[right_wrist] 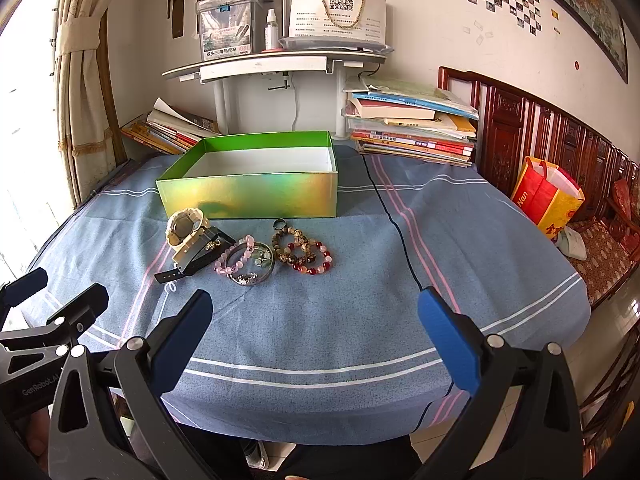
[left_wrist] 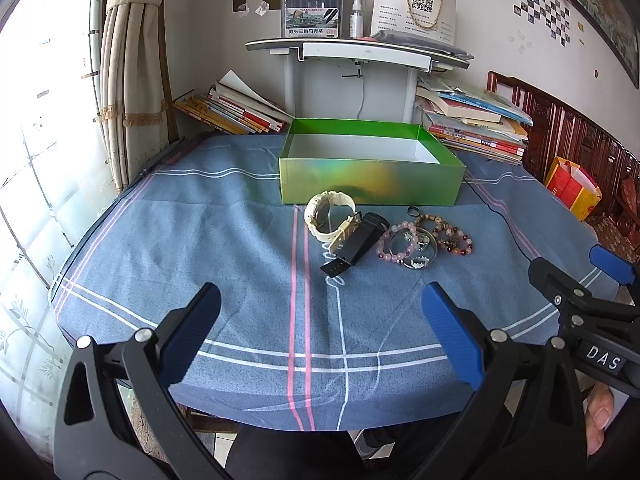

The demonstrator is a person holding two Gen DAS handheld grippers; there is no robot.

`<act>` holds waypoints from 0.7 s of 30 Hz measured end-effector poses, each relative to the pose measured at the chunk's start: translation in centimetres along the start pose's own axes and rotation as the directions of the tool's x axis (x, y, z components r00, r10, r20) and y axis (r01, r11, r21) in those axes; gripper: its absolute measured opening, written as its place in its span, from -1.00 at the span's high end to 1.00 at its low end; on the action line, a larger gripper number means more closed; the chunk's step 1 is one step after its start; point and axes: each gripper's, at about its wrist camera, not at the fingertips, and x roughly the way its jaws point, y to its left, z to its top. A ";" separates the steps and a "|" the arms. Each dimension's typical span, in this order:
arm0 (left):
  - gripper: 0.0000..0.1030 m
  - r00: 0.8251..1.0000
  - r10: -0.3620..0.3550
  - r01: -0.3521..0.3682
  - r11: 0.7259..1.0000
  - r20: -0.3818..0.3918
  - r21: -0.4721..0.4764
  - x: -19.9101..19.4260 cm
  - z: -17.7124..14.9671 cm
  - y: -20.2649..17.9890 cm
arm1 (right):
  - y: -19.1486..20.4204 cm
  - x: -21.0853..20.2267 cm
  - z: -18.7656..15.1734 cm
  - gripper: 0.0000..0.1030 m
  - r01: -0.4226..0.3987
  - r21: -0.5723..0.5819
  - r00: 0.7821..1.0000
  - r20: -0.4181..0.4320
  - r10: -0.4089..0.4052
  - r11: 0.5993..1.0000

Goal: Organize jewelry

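Observation:
An empty shiny green box (left_wrist: 372,180) (right_wrist: 256,194) stands open on the blue cloth-covered table (left_wrist: 200,248) (right_wrist: 440,248). In front of it lie a cream watch (left_wrist: 330,216) (right_wrist: 186,230), a black watch (left_wrist: 354,244) (right_wrist: 196,262), a pink bead bracelet (left_wrist: 394,244) (right_wrist: 236,258), a silver bangle (left_wrist: 420,250) (right_wrist: 256,266), brown and red bead bracelets (left_wrist: 450,236) (right_wrist: 304,254) and a small dark ring (left_wrist: 413,211) (right_wrist: 279,224). My left gripper (left_wrist: 322,300) is open over the table's near edge, well short of the jewelry. My right gripper (right_wrist: 316,304) is open too, beside it.
Piles of books (left_wrist: 236,108) (right_wrist: 412,128) flank a white stand (left_wrist: 352,80) behind the box. A curtain (left_wrist: 128,60) hangs at the left. A dark wooden bench (right_wrist: 560,148) with a red and yellow bag (right_wrist: 546,200) stands at the right. A black cable (right_wrist: 396,224) crosses the cloth.

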 end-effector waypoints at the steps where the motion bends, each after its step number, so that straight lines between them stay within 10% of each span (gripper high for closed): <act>1: -0.93 1.000 0.000 0.000 1.000 0.000 0.000 0.0 0.0 0.0 | 0.0 0.0 0.0 -0.95 -0.001 0.000 1.000 -0.001 0.001 1.000; 21: -0.93 0.999 -0.030 0.030 0.999 -0.017 0.012 0.9 -0.4 -0.2 | -0.7 1.2 -0.6 -0.95 -0.013 0.013 1.000 -0.024 0.013 1.000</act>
